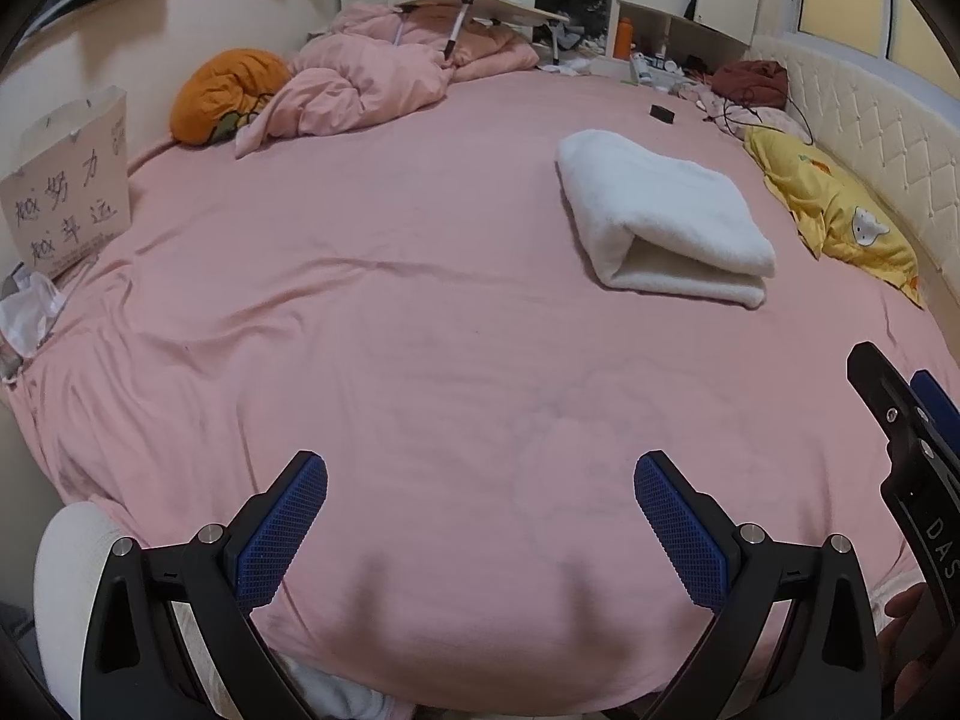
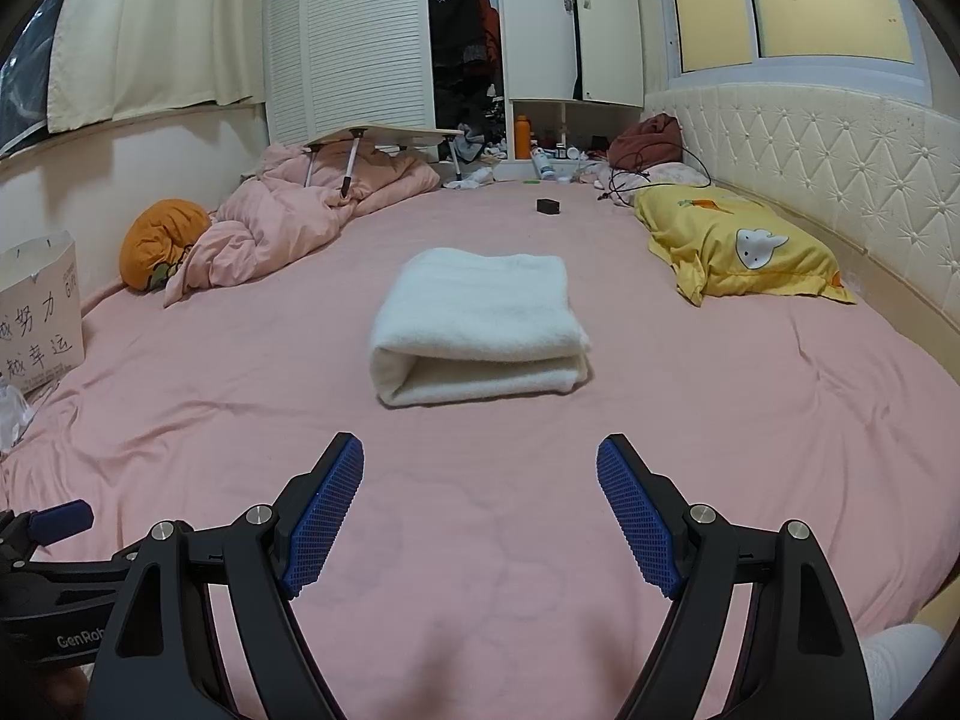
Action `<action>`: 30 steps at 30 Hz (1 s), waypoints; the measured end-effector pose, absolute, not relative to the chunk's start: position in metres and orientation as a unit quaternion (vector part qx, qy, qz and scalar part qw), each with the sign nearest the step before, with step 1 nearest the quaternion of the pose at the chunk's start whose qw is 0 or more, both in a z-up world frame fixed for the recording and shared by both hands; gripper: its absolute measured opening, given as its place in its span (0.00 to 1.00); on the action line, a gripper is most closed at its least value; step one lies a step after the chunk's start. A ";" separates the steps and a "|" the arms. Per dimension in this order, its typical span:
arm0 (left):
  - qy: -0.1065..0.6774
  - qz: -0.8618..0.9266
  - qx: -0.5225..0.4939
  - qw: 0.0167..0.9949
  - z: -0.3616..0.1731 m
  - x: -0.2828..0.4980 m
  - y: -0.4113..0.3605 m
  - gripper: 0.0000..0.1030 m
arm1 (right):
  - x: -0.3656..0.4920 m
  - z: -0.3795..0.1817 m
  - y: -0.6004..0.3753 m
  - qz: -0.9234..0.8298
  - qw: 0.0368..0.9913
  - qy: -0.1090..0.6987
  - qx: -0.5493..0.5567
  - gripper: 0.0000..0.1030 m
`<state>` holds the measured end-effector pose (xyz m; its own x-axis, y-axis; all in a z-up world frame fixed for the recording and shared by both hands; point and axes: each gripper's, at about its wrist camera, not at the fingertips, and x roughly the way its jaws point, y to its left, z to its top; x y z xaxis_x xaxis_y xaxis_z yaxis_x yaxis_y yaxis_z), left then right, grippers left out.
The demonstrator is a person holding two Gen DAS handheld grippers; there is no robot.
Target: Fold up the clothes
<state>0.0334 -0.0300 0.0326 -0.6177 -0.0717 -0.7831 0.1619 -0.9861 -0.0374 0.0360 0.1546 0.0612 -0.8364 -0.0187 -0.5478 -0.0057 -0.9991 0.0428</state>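
Item: white towel (image 2: 480, 324), folded into a thick rectangle, rounded fold facing the cameras. It lay on the pink bed (image 2: 480, 540), out in the open middle, probably set there as finished work clear of the clutter.

Left gripper (image 1: 480, 480): jaws wide, holding nothing, above bare sheet near the bed's near edge, well apart from the towel.

Right gripper (image 2: 480, 462): jaws wide, empty, pointed straight at the towel.

Surroundings: yellow pillow (image 2: 738, 252) beside the padded headboard (image 2: 840, 150); crumpled pink duvet (image 2: 300, 216) and orange cushion (image 2: 162, 240) by the far wall; paper bag (image 2: 39, 312) at the edge.

Unresolved: no other garment to fold was visible; the towel's layers underneath were hidden; the open wardrobe's (image 2: 462, 48) contents were too dark to make out.
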 end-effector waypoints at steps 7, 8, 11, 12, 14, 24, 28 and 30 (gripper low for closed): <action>0.039 -0.903 0.423 0.066 0.032 0.032 -0.026 1.00 | 0.034 0.061 0.156 -0.958 0.004 -0.023 0.286 0.78; 0.039 -0.903 0.423 0.064 0.032 0.032 -0.025 1.00 | 0.034 0.061 0.156 -0.958 0.004 -0.023 0.286 0.78; 0.038 -0.903 0.423 0.061 0.031 0.032 -0.024 1.00 | 0.035 0.061 0.155 -0.958 0.003 -0.022 0.286 0.78; 0.038 -0.903 0.423 0.061 0.031 0.032 -0.024 1.00 | 0.035 0.061 0.155 -0.958 0.003 -0.022 0.285 0.78; 0.038 -0.902 0.425 0.061 0.030 0.031 -0.024 1.00 | 0.035 0.060 0.155 -0.958 0.002 -0.022 0.286 0.78; 0.034 -0.903 0.424 0.063 0.029 0.031 -0.024 1.00 | 0.031 0.058 0.157 -0.957 0.000 -0.025 0.289 0.78; 0.037 -0.903 0.423 0.063 0.029 0.033 -0.024 1.00 | 0.031 0.058 0.157 -0.957 0.001 -0.023 0.291 0.78; 0.042 -0.906 0.416 0.064 0.030 0.035 -0.025 1.00 | 0.031 0.058 0.156 -0.957 0.001 -0.021 0.291 0.78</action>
